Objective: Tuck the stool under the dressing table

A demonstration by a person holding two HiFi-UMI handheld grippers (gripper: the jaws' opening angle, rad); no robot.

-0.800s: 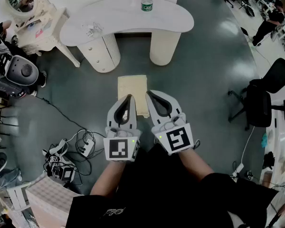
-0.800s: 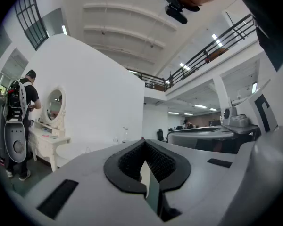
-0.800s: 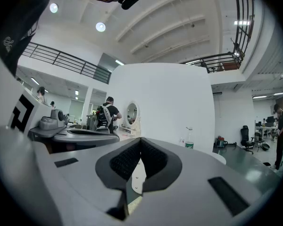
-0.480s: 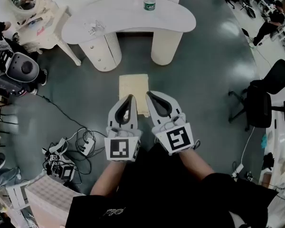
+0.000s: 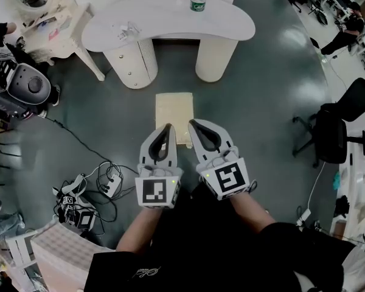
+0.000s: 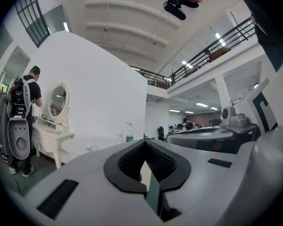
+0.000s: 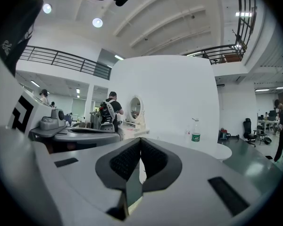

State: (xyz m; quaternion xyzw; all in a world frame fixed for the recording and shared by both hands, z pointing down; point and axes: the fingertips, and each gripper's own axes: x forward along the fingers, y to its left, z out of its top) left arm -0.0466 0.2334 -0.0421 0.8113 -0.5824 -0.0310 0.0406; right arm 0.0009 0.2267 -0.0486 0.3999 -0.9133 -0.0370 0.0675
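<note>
The stool (image 5: pixel 173 111) is seen dead ahead of both tongs, standing on the floor (image 5: pixel 261 102). Its pale rectangular seat is set with the long axis running away from the person, straight toward the dressing table (image 5: pixel 164 28).

The left tongs (image 5: pixel 166 128) are held closed with nothing in them, and the right tongs (image 5: pixel 193 125) are closed and empty as well. Both are pointed level at the table, side by side. In the head view the 2 tips are laid over the near edge of the seat, left tip toward the near-left corner, right tip at the near-right corner. Neither hand is clearly nearer, and contact with the seat cannot be told.

A forward push looks to be what is called for. The gap between the 2 pedestals, the left pedestal (image 5: pixel 131 62) and the right pedestal (image 5: pixel 216 56), is lined up just beyond the far edge of the seat, and nothing is seen blocking it.

A green-labelled bottle (image 5: pixel 198 3) is stood on the table's surface. A mirrored vanity (image 5: pixel 52 26), floor cables (image 5: pixel 88 193) and an office chair (image 5: pixel 331 135) are all well clear to the sides.
</note>
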